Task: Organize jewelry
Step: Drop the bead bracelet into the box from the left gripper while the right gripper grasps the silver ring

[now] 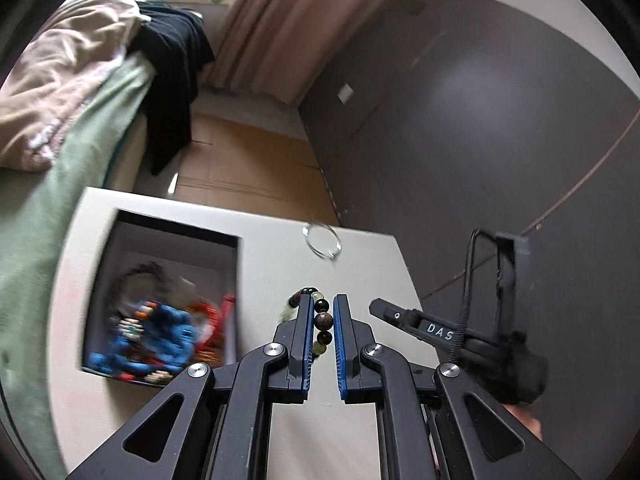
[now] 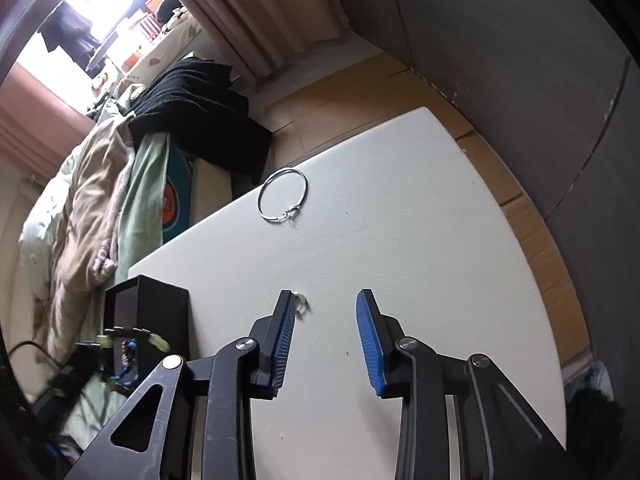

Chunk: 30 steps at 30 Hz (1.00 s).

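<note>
My left gripper (image 1: 323, 304) is shut on a beaded bracelet (image 1: 323, 320) of brown, black and pale green beads, held above the white table (image 1: 280, 256). It also shows in the right wrist view (image 2: 132, 334), over the box. A black open box (image 1: 160, 304) with several colourful jewelry pieces sits left of it. A silver bangle (image 1: 322, 240) lies further back on the table; it also shows in the right wrist view (image 2: 282, 194). My right gripper (image 2: 326, 300) is open and empty over the table, next to a small silver ring (image 2: 301, 303).
The right gripper's body (image 1: 460, 332) is at the right of the left wrist view. A bed with blankets (image 1: 60, 100) and black clothing (image 1: 176, 80) lies left. Brown cardboard floor (image 1: 248, 168) and a dark wall (image 1: 480, 120) are beyond the table.
</note>
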Available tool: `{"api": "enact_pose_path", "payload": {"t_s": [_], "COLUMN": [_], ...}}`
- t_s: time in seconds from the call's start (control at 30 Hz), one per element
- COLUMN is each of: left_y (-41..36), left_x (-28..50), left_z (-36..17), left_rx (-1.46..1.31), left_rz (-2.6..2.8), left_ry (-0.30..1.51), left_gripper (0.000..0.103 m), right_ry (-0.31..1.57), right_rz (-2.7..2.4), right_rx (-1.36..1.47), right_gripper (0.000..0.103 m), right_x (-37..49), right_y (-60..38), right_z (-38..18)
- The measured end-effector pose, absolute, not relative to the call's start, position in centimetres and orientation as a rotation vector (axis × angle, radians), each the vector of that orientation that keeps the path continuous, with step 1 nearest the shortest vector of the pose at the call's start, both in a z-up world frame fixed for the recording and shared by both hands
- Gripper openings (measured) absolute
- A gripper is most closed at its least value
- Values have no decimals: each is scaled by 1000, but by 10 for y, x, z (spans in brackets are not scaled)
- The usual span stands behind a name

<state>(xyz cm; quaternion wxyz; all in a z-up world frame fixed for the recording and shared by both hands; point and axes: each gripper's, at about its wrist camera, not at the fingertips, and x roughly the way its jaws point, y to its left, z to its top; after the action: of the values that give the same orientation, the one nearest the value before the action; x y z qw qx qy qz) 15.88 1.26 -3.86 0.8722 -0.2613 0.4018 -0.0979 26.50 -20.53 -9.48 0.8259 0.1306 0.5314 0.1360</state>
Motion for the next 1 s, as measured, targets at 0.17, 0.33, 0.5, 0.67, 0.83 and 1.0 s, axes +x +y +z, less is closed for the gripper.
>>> {"api": "enact_pose_path", "payload": {"t_s": [0.17,0.33,0.5,0.67,0.83,1.0], "left_y": [46,74,96,110,109,106], "left_x": [148,138,132,131,131,131], "left_z": [-34,-29,-28,-30,-32,-31], "left_rx": [-593,-618,-637,-655,-661,-665], "left_rz": [-185,-160,-131,-118,-123,-125], "left_ry": [814,793,779,777,780,774], "left_gripper": [9,9,9,9,9,9], "right_ry": [1114,1107,1105,1070,1053,1081], "right_rz": [298,269,266,227,229,264], "right_rx": [215,145,88,-28,-127,-94], "right_gripper": [33,33,33,33,15,14], "right_x": [266,266,262,256,250,248], "right_y": [-191,-178,-164,-148,-139,-143], "right_z": [-98,-104,-110,-113,-114,-112]}}
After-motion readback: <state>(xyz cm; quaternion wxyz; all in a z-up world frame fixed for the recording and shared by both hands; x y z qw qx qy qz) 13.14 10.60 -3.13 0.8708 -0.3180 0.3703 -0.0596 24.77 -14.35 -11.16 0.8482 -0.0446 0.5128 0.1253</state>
